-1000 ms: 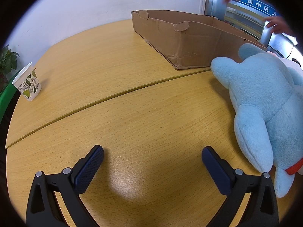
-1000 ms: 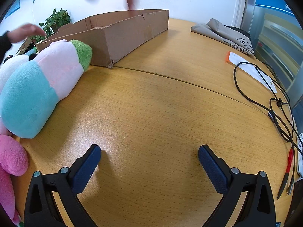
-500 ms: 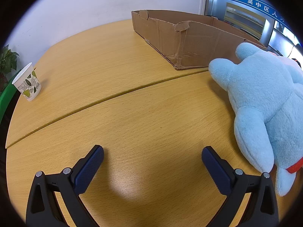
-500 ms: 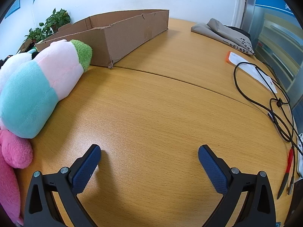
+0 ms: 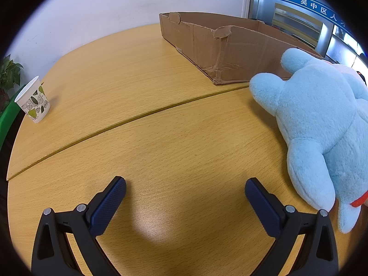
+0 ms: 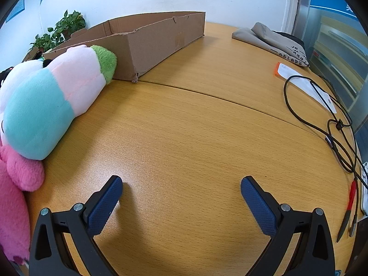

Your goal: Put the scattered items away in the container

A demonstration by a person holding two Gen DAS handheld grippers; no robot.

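The blue plush point(image 5: 322, 124) lies on the table point(image 5: 161, 138) just before the box point(image 5: 230, 53), its ear near the box's near corner; in the right view the pastel plush point(image 6: 53, 96) is seen lying with its green tip against the box point(image 6: 149, 43) wall, a pink plush point(image 6: 13, 195) beside it at the table's near edge. Nothing is seen inside the box, so the task is judged barely begun. The left gripper point(image 5: 185, 199) and right gripper point(image 6: 181, 196) are both spread wide over bare wood, nothing held. A first grasp is best taken across a narrow, firm part, such as the blue plush's limb, since soft pile may slip; the toy should be lifted clear of the box wall before release. The cup point(image 5: 33, 100) at the left edge and cable point(image 6: 322, 115) at the right edge are well apart and should be left alone.
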